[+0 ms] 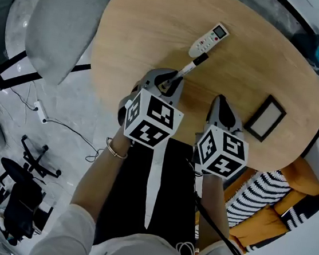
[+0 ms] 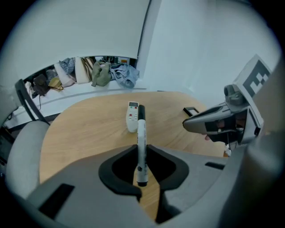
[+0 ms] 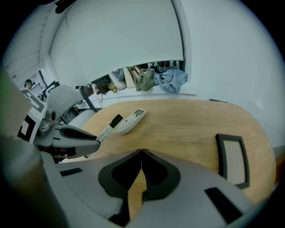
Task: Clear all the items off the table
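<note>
We pinch the marker [image 2: 141,147] in our left gripper [image 1: 173,84] to clear it off the table [image 1: 149,24]; our right gripper [image 1: 222,101] is pressed together, empty.

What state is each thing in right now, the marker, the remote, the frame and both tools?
White marker with black cap: capped, clamped in the left tool.
Left tool: shut on the marker.
Right tool: shut, empty.
White remote control: lying flat, buttons up, untouched.
Black rectangular frame: lying flat, untouched.
Light wooden oval table: carries the remote and the frame.
</note>
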Action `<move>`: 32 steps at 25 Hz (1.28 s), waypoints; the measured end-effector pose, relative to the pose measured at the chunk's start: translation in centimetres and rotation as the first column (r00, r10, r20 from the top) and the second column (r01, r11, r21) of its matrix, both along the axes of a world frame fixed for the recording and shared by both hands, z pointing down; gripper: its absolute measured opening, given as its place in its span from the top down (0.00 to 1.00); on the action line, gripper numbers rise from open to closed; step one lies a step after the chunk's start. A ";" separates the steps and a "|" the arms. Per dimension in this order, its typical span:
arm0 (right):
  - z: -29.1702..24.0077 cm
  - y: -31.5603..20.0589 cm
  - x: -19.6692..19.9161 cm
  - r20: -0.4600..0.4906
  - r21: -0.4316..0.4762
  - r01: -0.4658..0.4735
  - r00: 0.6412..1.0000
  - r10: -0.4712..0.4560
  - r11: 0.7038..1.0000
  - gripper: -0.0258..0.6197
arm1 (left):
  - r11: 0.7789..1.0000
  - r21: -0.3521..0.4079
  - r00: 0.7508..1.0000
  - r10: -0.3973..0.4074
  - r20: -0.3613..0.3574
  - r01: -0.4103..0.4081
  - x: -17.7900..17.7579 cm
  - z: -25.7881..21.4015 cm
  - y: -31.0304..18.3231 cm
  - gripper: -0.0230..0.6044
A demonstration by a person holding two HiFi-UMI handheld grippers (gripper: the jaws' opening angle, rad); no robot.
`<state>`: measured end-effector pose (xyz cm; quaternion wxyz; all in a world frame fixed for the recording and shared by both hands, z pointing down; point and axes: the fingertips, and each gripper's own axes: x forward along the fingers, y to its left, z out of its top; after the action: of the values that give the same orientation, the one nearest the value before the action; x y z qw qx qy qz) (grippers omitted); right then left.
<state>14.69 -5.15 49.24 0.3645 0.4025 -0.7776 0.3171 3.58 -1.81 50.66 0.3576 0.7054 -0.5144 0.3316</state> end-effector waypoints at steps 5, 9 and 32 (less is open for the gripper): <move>-0.4 1.5 -5.9 -0.004 0.012 0.109 0.994 -0.109 0.994 0.92 | 0.996 0.022 0.996 -0.091 0.015 0.090 -5.2 -0.8 2.6 0.85; -0.9 2.7 -11.0 -0.007 0.022 0.215 0.977 -0.214 0.976 0.92 | 0.976 0.018 0.976 -0.216 0.014 0.216 -9.8 -0.9 5.3 0.85; -2.5 16.2 -34.9 -0.007 0.060 0.670 0.741 -0.671 0.740 0.92 | 0.609 -0.017 0.609 -0.793 0.030 0.793 -30.7 -1.1 24.9 0.85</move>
<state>-20.17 11.05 46.72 0.4365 0.1040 -0.8818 0.1450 -27.16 23.14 49.58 0.4723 0.3970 -0.7719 0.1533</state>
